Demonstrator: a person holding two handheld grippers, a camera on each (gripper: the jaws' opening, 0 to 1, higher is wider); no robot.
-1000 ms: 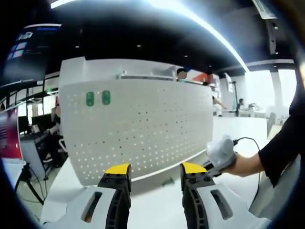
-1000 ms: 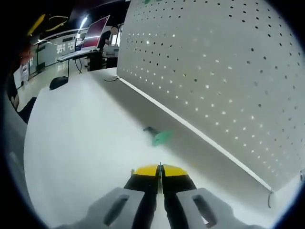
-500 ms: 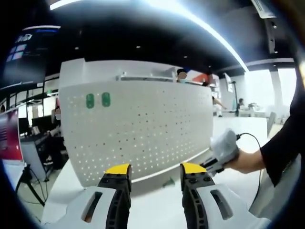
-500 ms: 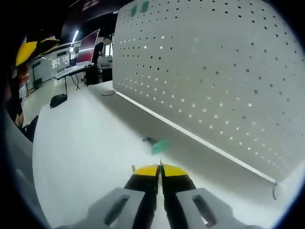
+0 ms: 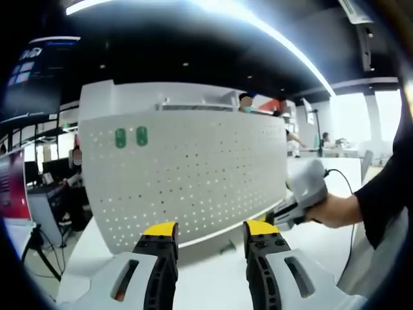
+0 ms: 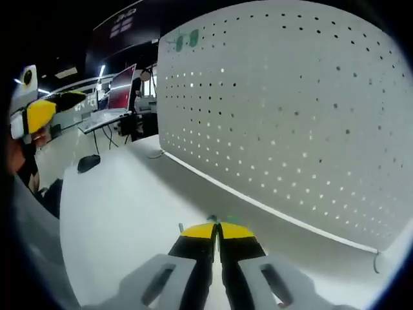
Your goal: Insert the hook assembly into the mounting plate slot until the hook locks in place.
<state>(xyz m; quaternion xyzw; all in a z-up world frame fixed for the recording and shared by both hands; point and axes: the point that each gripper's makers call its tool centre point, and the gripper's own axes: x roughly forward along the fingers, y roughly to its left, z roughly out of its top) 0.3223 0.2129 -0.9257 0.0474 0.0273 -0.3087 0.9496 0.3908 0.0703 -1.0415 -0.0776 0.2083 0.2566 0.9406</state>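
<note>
A white perforated mounting plate (image 5: 187, 174) stands upright on the white table, with two green hooks (image 5: 131, 136) fixed near its top left. A small green hook (image 5: 226, 246) lies on the table at the plate's foot. My left gripper (image 5: 210, 229) is open and holds nothing, a little back from the plate. A hand holds my right gripper (image 5: 303, 194) at the right, near the plate's lower right edge. In the right gripper view my right gripper (image 6: 218, 227) is shut, and a sliver of the green hook (image 6: 220, 219) peeks out just beyond its tips. The plate (image 6: 290, 116) rises to the right.
The white table (image 6: 122, 213) stretches left of the plate. A black cable (image 5: 345, 200) trails behind the hand. Desks, monitors and people stand in the background. My left gripper's yellow fingertip (image 6: 39, 113) shows at the far left.
My right gripper has closed in on the loose green hook, which has slid from mid-view to just past its tips. In the left gripper view it rose and moved toward the plate.
</note>
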